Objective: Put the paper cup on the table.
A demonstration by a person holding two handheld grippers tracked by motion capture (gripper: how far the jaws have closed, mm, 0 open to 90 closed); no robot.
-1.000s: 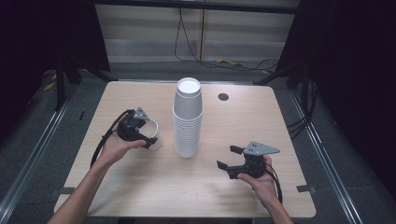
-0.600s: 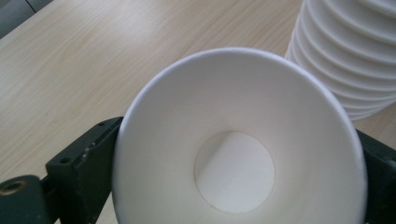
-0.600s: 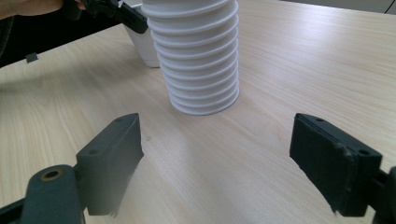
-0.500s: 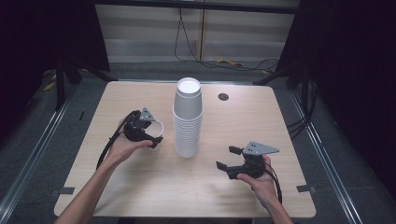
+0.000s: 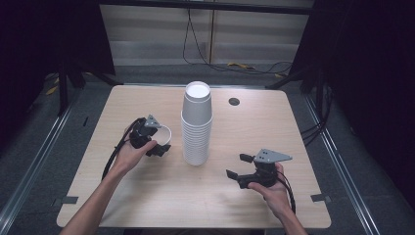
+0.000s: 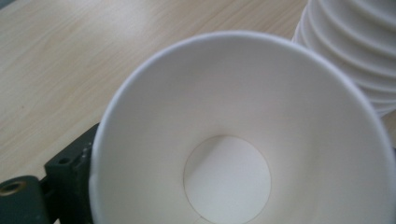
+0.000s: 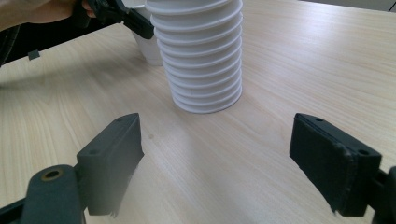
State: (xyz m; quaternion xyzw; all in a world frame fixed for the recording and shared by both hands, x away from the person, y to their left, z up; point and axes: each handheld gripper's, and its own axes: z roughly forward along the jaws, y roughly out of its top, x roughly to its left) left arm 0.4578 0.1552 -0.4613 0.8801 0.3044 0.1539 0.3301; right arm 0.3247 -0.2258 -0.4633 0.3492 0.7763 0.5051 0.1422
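A tall stack of upturned white paper cups (image 5: 196, 122) stands mid-table. Just left of it a single white paper cup (image 5: 165, 131) stands mouth up, its base on the table (image 5: 122, 196). My left gripper (image 5: 163, 139) reaches over this cup from the left with a jaw on either side of its body. The jaws have just been closing with the cup between them, and they grip it. The left gripper view looks down into the cup (image 6: 233, 140), with the stack (image 6: 359, 51) at the upper right. My right gripper (image 5: 240, 165) rests open and empty at the front right, aimed at the stack (image 7: 201, 56).
A small dark round hole (image 5: 234, 101) sits in the tabletop behind the stack. Cables lie on the floor beyond the far edge. Bare wood lies between the stack and my right gripper (image 7: 219, 154).
The left hand has shifted and turned slightly with the single cup, close beside the stack. The right hand and its gripper have stayed where they were.
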